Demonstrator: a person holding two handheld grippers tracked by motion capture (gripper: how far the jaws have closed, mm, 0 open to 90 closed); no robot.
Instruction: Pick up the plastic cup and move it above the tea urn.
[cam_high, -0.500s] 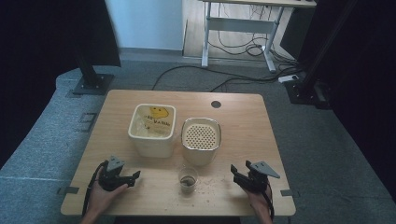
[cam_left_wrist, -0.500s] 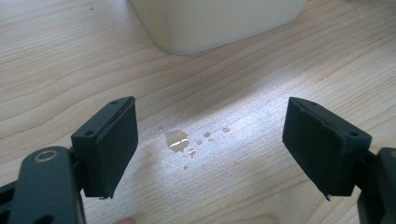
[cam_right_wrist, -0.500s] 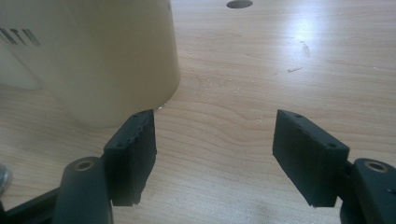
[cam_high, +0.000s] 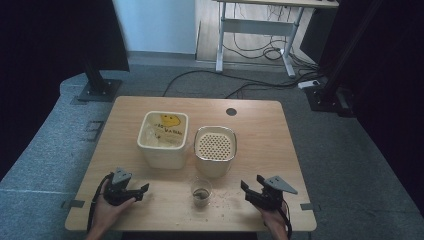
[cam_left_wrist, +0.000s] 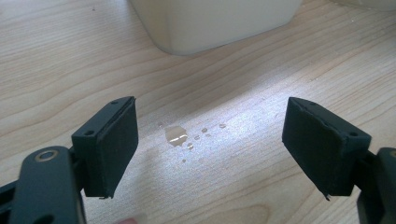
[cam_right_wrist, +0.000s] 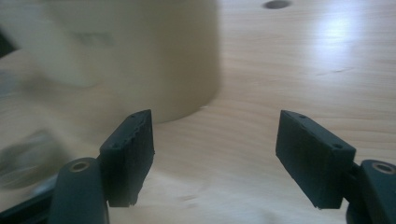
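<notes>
Both grippers rest low over the near edge of a wooden table (cam_high: 260, 130). My left gripper (cam_high: 144, 189) is held at the near left, jaws open, nothing between them. In the left gripper view the left gripper (cam_left_wrist: 210, 144) points at a few water drops (cam_left_wrist: 176, 135) on the wood, with the base of a cream square container (cam_left_wrist: 215, 23) beyond. My right gripper (cam_high: 245, 188) is at the near right, open and holding nothing. In the right gripper view the right gripper (cam_right_wrist: 215, 156) faces a cream canister (cam_right_wrist: 154, 56).
The cream square container (cam_high: 162, 137), printed with a yellow face, stands mid-table beside the cream canister (cam_high: 215, 150), which has a perforated top. A small glass (cam_high: 201, 191) with something dark in it sits between the grippers. Crumbs (cam_high: 227, 197) lie to its right. A round hole (cam_high: 231, 111) marks the far table.
</notes>
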